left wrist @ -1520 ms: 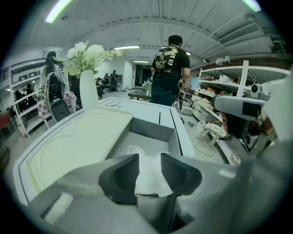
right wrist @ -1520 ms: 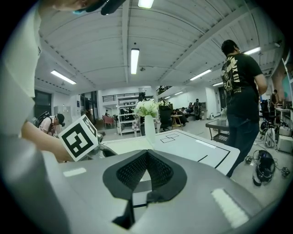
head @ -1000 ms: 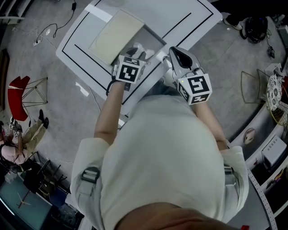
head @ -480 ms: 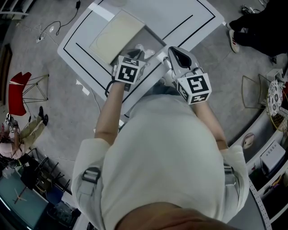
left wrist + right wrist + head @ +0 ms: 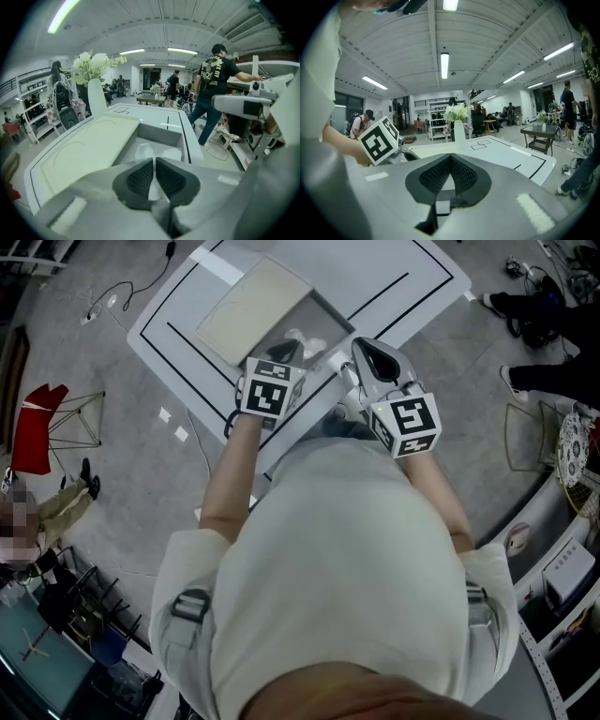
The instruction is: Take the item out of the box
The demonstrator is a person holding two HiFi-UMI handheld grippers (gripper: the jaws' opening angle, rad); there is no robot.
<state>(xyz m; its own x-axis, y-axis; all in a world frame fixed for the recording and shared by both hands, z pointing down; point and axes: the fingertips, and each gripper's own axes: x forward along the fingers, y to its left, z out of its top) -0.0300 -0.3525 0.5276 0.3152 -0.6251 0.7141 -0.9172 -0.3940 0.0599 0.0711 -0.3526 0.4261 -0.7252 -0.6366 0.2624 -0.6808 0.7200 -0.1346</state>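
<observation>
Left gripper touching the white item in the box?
Touching. Left gripper view shows the left gripper, jaws just closed further, pinching the white item between its pads.

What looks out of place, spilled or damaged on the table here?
Nothing stands out. The box sits open and level, with nothing spilled. The left gripper, whose fingers have just been closing, pinches the white item lying in it.

— Where does the light come from?
— Long ceiling tubes [image 5: 444, 64]. It is bright and even, with mild glare on the white tabletop [image 5: 375, 268] and only soft shadows.
— Sharpness?
— Both gripper views bend hard toward dark round edges. The left tongs [image 5: 153, 164], close to the lens, look soft.
</observation>
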